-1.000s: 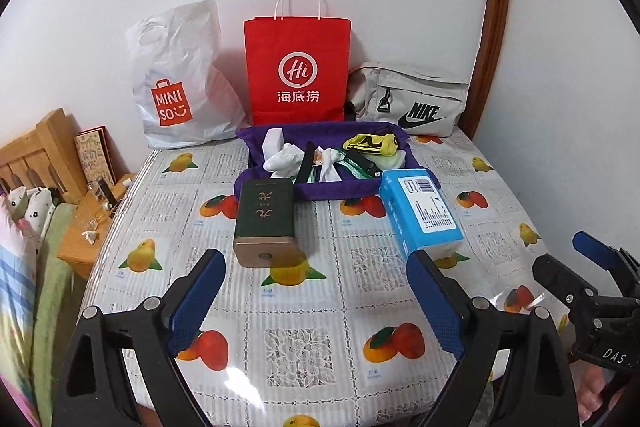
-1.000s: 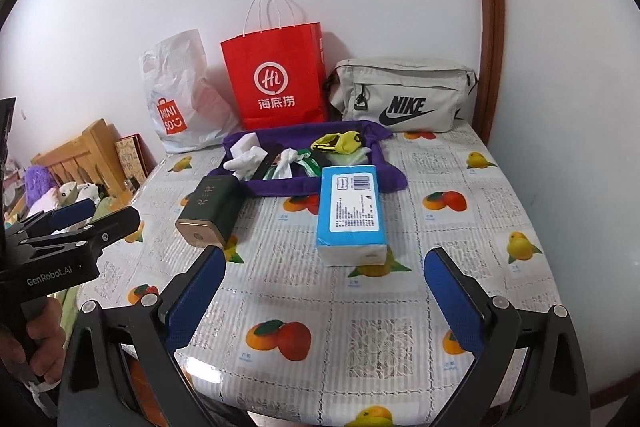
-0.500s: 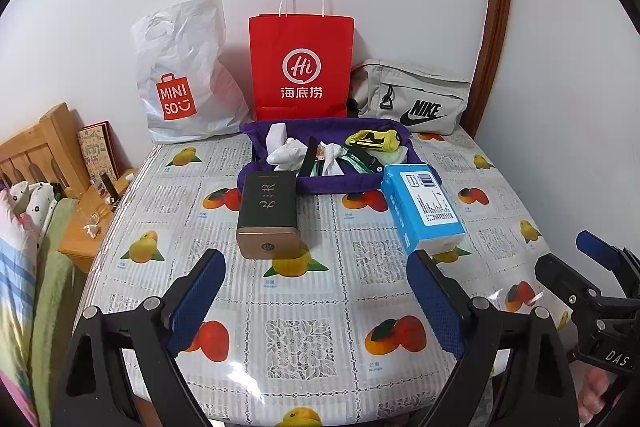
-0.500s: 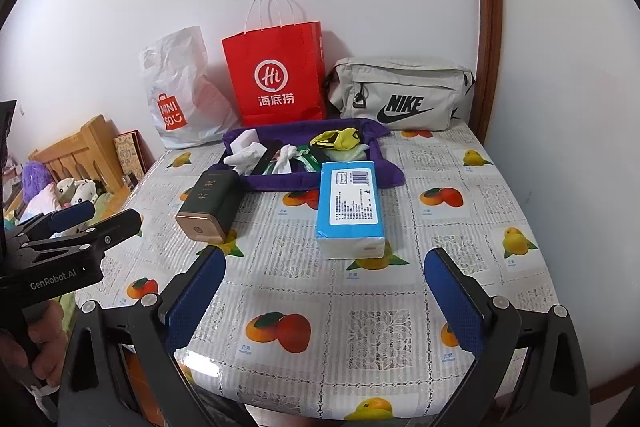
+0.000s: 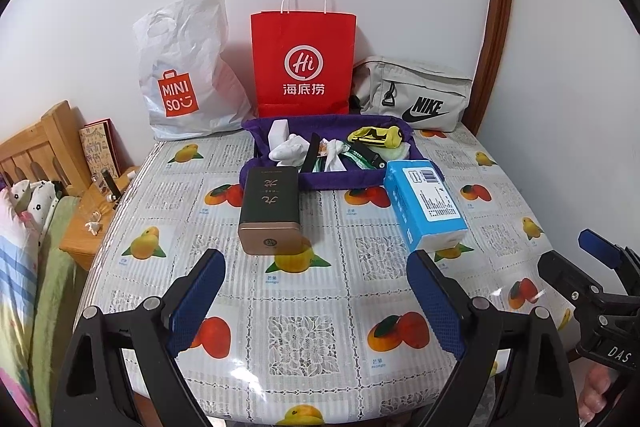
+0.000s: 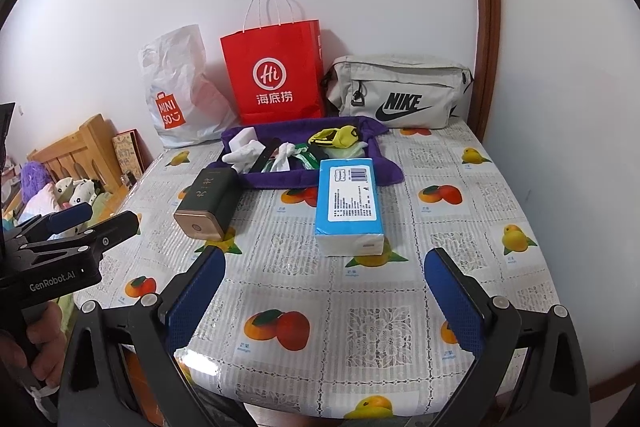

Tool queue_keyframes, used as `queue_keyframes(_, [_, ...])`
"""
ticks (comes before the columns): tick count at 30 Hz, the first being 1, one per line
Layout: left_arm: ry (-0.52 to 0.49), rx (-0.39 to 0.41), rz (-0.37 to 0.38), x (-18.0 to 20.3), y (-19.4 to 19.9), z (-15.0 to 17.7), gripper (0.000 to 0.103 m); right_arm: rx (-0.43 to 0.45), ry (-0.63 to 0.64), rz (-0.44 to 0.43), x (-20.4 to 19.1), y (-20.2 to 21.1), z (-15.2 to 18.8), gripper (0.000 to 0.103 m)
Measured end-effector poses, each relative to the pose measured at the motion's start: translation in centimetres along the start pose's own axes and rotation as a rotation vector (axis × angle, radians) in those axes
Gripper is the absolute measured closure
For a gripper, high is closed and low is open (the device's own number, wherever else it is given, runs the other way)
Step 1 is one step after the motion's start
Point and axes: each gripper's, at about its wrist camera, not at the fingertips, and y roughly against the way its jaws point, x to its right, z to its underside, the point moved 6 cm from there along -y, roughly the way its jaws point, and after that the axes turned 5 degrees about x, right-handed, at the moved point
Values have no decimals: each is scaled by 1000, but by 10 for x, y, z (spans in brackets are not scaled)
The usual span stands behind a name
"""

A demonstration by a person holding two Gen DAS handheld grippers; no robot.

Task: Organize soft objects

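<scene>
Both the left hand-held gripper (image 5: 316, 301) and right hand-held gripper (image 6: 326, 301) have drawn back low in frame, jaws spread, empty; socks (image 5: 289, 149) lie bunched in the purple tray (image 5: 340, 180) at mid-counter (image 5: 304, 335), sorting unsettled.

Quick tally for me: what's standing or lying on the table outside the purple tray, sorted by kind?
Bags along the wall: 3, the white plastic bag, the red paper bag, the grey Nike bag
Boxes: 1, the dark green box
Tissue packs: 1, the blue tissue pack
Total: 5
</scene>
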Motion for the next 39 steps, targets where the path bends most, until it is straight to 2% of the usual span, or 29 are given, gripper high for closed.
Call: queue_keyframes(39, [5, -1, -1, 0, 0, 4, 11, 8, 3, -2, 0, 3, 1, 4])
